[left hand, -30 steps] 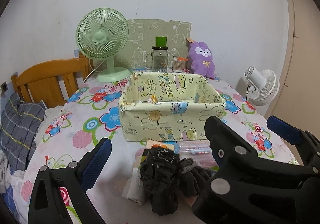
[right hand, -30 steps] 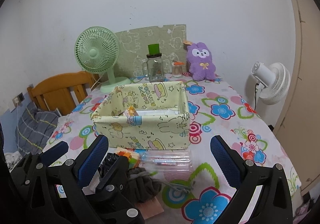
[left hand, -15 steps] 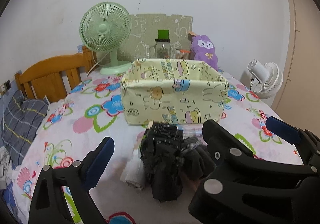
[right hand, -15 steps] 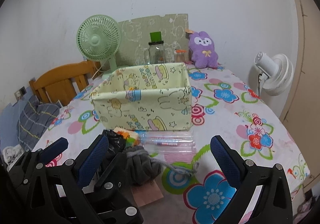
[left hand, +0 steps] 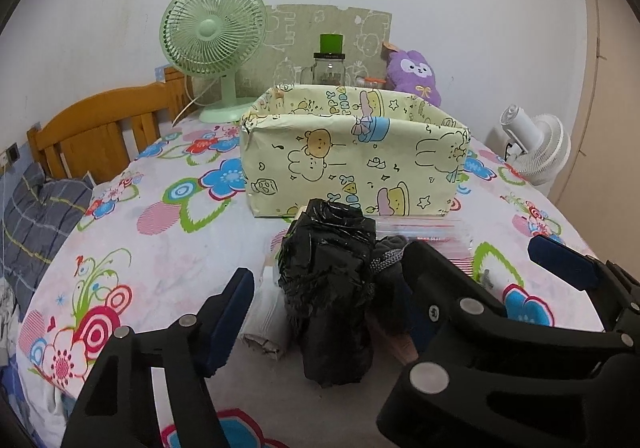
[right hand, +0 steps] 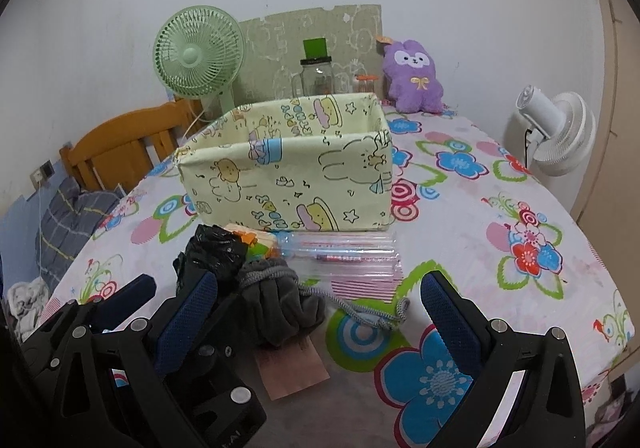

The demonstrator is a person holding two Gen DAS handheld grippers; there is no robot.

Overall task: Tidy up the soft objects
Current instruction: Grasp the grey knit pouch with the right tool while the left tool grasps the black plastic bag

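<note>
**Left gripper closing around a black bag in front of the box**

In the left wrist view the left gripper sat low in the frame, its jaws having just been closing with the crumpled black plastic bag between them. Whether the pads pressed the bag could not be told; a gap still showed beside the left finger. Under the bag's left edge lay a folded white cloth, and against its right side a grey drawstring pouch.

In the right wrist view the right gripper stood spread wide at the bottom, pinching nothing, the pouch's cord lying between its fingers. A clear zip bag rested behind the pouch. The yellow cartoon-print box stood mid-frame on the flowered tablecloth, just behind the pile. A green fan and a purple plush toy lined the wall at the top.
</note>
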